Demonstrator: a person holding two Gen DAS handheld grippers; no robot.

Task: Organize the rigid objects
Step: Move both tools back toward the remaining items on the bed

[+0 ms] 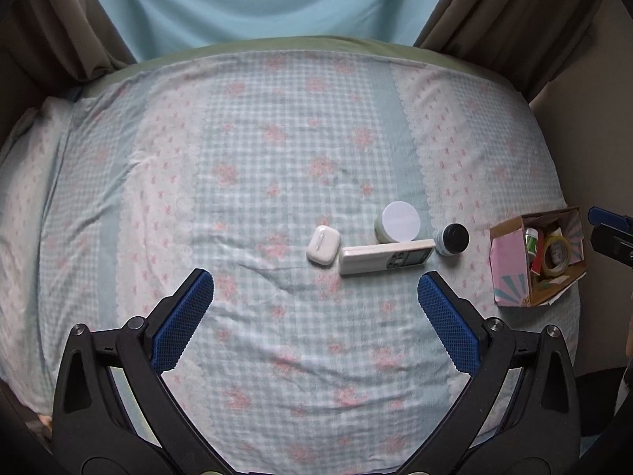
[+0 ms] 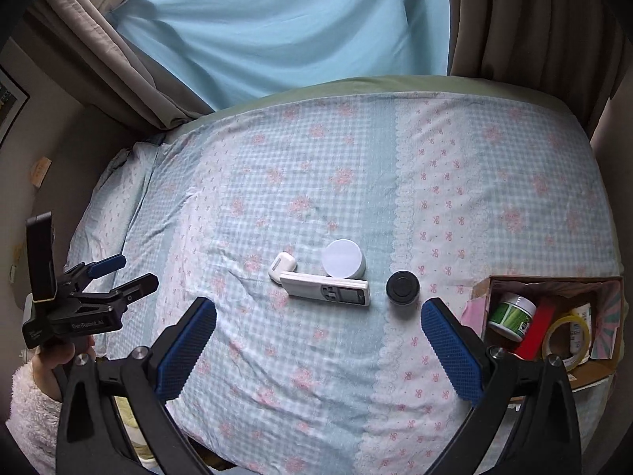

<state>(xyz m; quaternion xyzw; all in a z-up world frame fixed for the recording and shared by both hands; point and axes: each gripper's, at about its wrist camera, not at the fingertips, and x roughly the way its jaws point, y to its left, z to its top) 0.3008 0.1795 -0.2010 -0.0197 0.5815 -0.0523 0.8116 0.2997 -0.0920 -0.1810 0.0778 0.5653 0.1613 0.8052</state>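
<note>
Cardboard box, part-filled, sits at the bedsheet's right edge, just right of the right gripper, the nearer one. Both that and the left gripper hover spread wide, empty. Ahead lie the remote, long axis crosswise, white jar, black-lidded jar and earbud case.

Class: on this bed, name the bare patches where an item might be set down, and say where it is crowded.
Free: the sheet between the curtains and the white-lidded jar, and left of the earbud case. Crowded: the earbud case, remote control, white-lidded jar and black-lidded jar cluster together; the cardboard box is packed.
</note>
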